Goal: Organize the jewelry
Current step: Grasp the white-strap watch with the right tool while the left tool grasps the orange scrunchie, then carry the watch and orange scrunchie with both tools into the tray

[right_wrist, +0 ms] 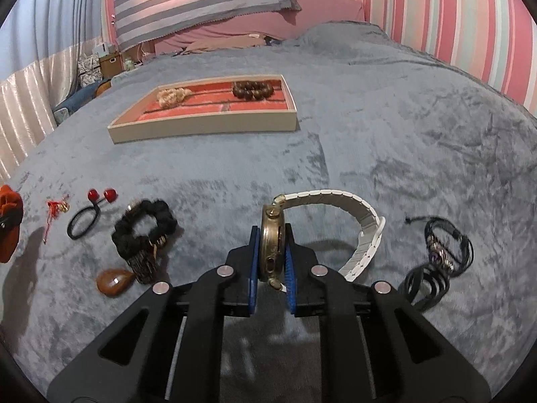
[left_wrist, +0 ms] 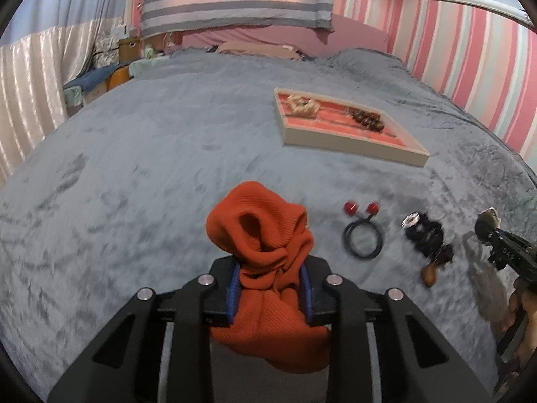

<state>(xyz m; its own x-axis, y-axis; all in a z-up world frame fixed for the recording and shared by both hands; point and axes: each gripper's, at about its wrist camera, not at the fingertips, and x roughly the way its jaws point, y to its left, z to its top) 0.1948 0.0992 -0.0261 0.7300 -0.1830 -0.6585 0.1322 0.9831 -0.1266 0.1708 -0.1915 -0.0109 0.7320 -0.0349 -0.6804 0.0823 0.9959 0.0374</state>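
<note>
The left gripper [left_wrist: 270, 288] has its jaws pinching an orange pouch [left_wrist: 265, 235], and the right gripper [right_wrist: 272, 268] pinches a watch [right_wrist: 273, 245] by its case, strap dangling free. Both hang over the bed [right_wrist: 369, 141], nearer than the tray [right_wrist: 204, 127], probably their destination; bracelets already lie inside it.

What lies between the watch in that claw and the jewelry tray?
Nothing visible. The right gripper holds the watch, and only bare grey blanket stretches ahead to the tray; the other jewelry lies off to either side.
</note>
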